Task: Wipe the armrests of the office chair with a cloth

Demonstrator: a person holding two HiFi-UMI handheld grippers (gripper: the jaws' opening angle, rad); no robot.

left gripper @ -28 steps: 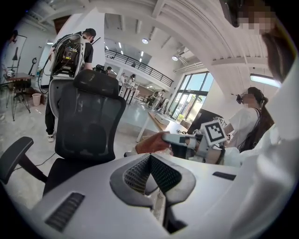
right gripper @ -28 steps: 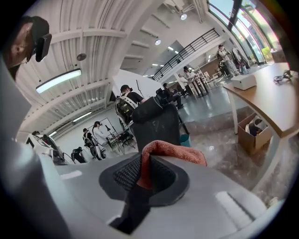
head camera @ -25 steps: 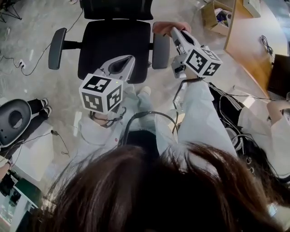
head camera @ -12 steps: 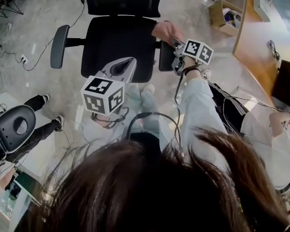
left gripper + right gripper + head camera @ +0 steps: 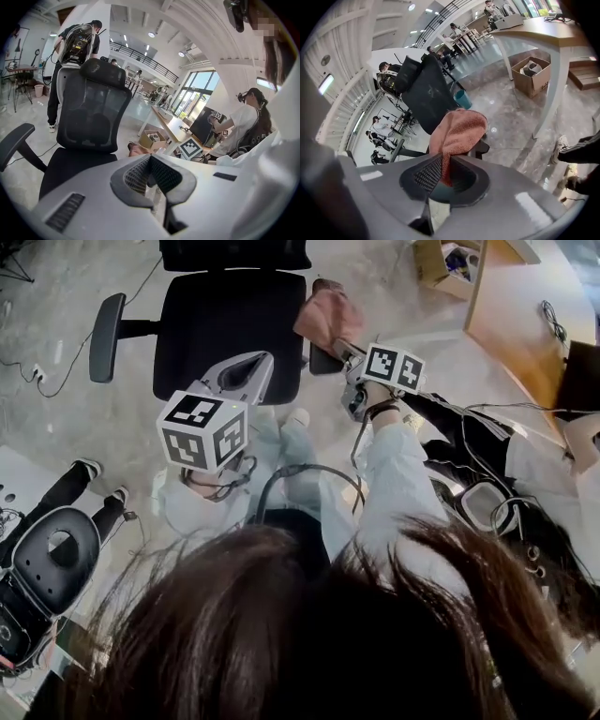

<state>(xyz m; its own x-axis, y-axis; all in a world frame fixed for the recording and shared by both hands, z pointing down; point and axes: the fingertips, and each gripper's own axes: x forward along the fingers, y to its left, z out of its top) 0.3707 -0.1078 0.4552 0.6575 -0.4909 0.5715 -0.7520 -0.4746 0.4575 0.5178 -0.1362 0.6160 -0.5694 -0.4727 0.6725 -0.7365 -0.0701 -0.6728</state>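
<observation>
pink terry cloth pinched by right gripper over padded armrest of black mesh office chair, left gripper pressed together, empty, near seat's front edge

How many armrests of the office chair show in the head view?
2: the left armrest stands bare beside the seat; the right armrest is mostly hidden behind the pink cloth.
</observation>
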